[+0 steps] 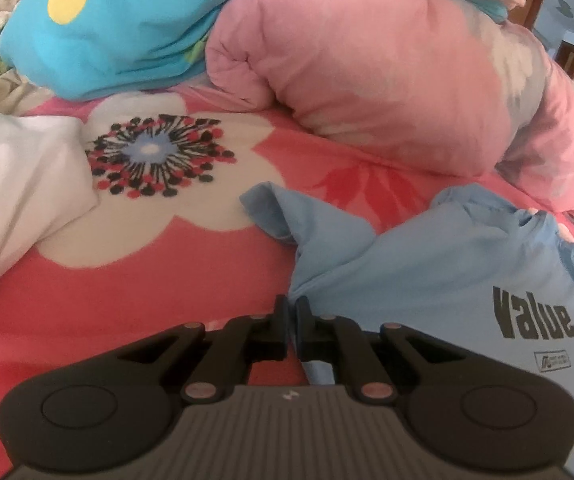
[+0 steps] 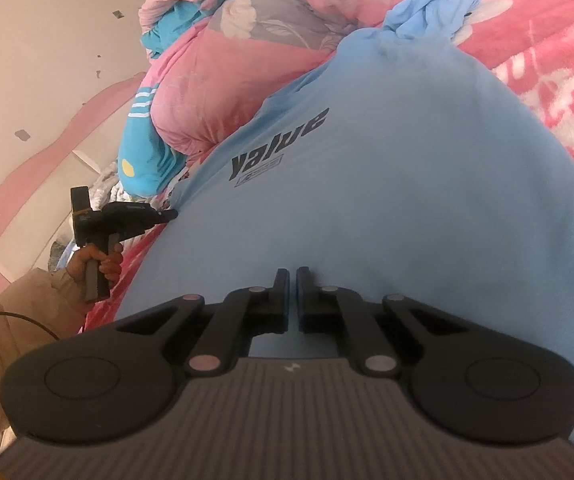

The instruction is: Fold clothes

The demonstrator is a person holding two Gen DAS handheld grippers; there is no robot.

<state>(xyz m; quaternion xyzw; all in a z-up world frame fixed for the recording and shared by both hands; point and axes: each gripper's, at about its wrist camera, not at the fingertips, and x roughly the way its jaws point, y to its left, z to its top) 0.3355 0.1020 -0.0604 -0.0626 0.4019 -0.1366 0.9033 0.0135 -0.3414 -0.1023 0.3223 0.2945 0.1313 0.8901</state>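
Observation:
A light blue T-shirt [image 1: 447, 264] with black "value" print lies on the pink floral bedspread [image 1: 127, 272]. My left gripper [image 1: 291, 304] is shut on a bunched edge of the shirt near one sleeve. In the right wrist view the shirt [image 2: 407, 184] is stretched out in front of my right gripper [image 2: 292, 276], which is shut on its near edge. The left gripper [image 2: 167, 215] also shows there at the shirt's left side, pinching the fabric, held by a hand.
A rolled pink quilt [image 1: 387, 68] and a turquoise pillow [image 1: 119, 28] lie behind the shirt. A white garment [image 1: 11, 184] lies at the left. A wooden-framed piece of furniture [image 1: 567, 12] stands at the far right. A wall [image 2: 39, 60] is left of the bed.

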